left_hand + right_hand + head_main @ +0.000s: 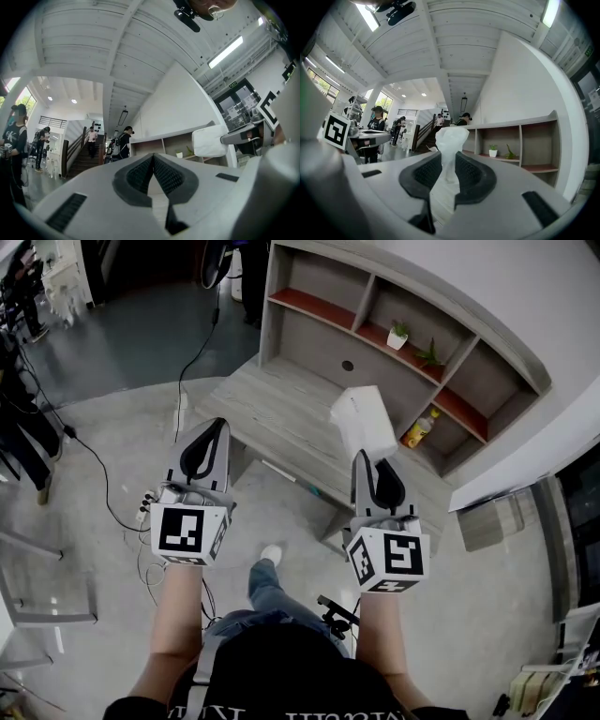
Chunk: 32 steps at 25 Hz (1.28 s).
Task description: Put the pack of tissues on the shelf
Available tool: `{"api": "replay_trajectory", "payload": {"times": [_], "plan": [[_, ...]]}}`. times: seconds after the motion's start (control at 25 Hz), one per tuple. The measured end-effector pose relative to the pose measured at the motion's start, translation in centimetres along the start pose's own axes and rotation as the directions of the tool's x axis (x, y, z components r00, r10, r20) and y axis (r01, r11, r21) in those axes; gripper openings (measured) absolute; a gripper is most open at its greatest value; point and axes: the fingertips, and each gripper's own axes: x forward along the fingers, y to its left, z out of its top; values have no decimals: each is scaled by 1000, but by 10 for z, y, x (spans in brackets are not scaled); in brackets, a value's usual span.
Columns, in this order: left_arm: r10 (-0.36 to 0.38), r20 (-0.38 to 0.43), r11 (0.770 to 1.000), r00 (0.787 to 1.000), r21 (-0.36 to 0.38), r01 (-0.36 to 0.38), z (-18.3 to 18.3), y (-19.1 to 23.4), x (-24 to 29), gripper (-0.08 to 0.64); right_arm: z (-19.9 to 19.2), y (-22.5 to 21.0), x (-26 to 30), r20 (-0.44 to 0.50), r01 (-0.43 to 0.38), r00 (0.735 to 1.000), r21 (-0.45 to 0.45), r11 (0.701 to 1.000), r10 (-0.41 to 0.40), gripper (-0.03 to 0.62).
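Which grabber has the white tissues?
The right gripper: its jaws pinch the pack of tissues. The left gripper is shut with nothing in it.

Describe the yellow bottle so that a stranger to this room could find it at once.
Look at the grey wooden shelf against the white wall. In a lower compartment near its right end stands the bottle. It is yellow; its neighbours on the board above are two green plants.

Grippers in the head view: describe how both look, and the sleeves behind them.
The left gripper and right gripper match: pale grey tapered shells, black ribbed pads, and a white cube with black square markers at each rear. Forearms are bare; the top is black.
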Motion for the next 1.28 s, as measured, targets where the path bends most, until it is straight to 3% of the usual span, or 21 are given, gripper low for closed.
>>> {"api": "replay_trajectory", "payload": {"times": [0.92, 1.28], "plan": [[-83, -21, 996, 996, 13, 83, -65, 56, 228, 12, -19, -70, 214, -10, 31, 999, 25, 999, -30, 96], [-100, -38, 995, 994, 15, 100, -85, 58, 276, 12, -30, -96, 259, -22, 39, 999, 31, 999, -39, 95]]}}
